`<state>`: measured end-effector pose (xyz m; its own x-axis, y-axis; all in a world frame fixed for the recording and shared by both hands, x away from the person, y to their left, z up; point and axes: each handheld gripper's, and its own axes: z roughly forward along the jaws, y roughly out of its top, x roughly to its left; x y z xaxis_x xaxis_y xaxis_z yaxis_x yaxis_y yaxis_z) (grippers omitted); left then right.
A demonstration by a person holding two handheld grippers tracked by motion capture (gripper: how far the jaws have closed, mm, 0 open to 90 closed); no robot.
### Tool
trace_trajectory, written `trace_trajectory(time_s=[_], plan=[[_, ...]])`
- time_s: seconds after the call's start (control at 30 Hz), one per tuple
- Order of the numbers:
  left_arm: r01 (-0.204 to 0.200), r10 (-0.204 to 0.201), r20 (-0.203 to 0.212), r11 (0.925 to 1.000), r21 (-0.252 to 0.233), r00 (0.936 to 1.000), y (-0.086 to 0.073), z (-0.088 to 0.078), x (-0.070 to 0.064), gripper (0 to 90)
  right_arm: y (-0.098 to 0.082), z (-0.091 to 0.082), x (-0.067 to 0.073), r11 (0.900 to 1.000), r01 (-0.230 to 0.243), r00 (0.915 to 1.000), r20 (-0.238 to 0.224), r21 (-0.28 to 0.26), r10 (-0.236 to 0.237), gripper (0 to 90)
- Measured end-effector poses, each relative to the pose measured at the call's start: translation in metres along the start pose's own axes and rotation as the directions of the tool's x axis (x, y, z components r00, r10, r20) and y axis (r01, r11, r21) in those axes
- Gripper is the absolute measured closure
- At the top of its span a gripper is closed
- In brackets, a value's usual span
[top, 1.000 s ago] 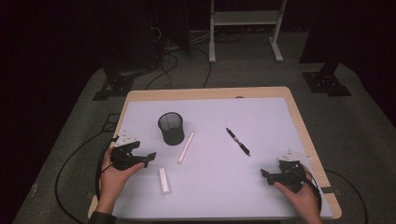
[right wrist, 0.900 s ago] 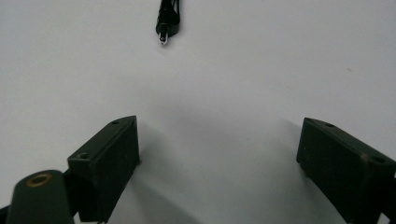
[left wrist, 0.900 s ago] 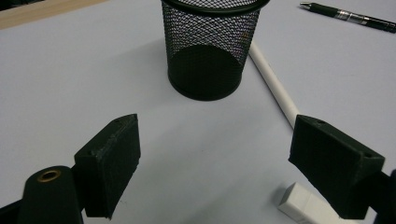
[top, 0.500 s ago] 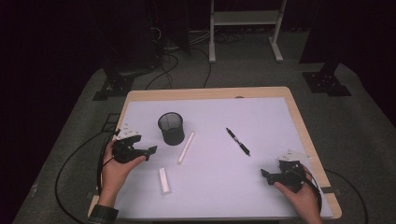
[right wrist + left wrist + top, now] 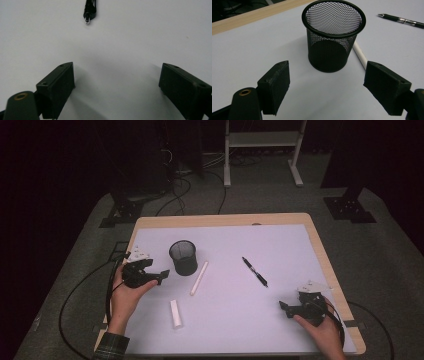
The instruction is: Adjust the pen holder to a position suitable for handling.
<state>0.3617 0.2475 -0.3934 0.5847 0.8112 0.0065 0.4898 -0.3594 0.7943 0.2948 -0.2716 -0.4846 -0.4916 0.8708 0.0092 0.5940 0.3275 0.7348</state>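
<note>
Table (image 5: 280, 340) came first, a wood-edged top covered by a pale sheet, standing on grey carpet among dark stands and loose cables. Two hands reached in from the near side, the left hand (image 5: 125, 297) by the left edge and the right hand (image 5: 325, 330) near the right front corner. The left gripper (image 5: 161, 276) pointed toward the cup, its jaws wide apart with nothing between them; in the left gripper view the cup (image 5: 333, 35) stood upright just ahead of the open jaws. The right gripper (image 5: 284, 309) lay low over bare sheet, jaws likewise spread and empty, aimed toward the pen. That black mesh cup (image 5: 183, 257) sat left of centre. Just beside it, to its right, lay a long white stick (image 5: 199, 278), slanted, its far end close to the cup's base. A black pen (image 5: 255, 271) lay well apart to the right, also slanted; its tip (image 5: 86, 20) showed ahead of the right jaws. Smallest was a short white stick (image 5: 175, 313) nearer the front edge.
</note>
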Motion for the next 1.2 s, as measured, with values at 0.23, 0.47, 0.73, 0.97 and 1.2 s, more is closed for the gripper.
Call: trace_trajectory(time_s=[0.23, 0.47, 0.73, 0.97, 1.2], plan=[[-0.009, 0.009, 0.009, 1.0, 0.002, 0.9999, 0.008, 0.003, 0.001, 22.8, 0.0, 0.0, 0.0, 1.0, -0.002, 1.0, -0.001, 0.001, 0.002, 11.9], [-0.01, 0.009, 0.012, 0.9999, 0.011, 0.9999, 0.018, 0.006, 0.0, 24.3, 0.0, 0.0, 0.0, 1.0, -0.003, 1.0, -0.001, 0.001, 0.003, 12.0], [-0.006, 0.006, 0.019, 0.9999, 0.013, 0.9998, 0.025, 0.008, 0.004, 25.5, 0.0, 0.0, 0.0, 1.0, -0.001, 1.0, -0.001, 0.002, 0.001, 12.0], [-0.003, 0.003, 0.015, 1.0, 0.008, 0.9999, 0.036, 0.014, 0.007, 27.2, 0.0, 0.0, 0.0, 1.0, -0.002, 1.0, -0.001, 0.001, 0.002, 12.0], [-0.01, 0.01, 0.009, 0.9999, 0.008, 0.9999, 0.044, 0.019, 0.01, 29.5, 0.0, 0.0, 0.0, 1.0, -0.002, 1.0, -0.001, 0.0, 0.002, 12.0]])
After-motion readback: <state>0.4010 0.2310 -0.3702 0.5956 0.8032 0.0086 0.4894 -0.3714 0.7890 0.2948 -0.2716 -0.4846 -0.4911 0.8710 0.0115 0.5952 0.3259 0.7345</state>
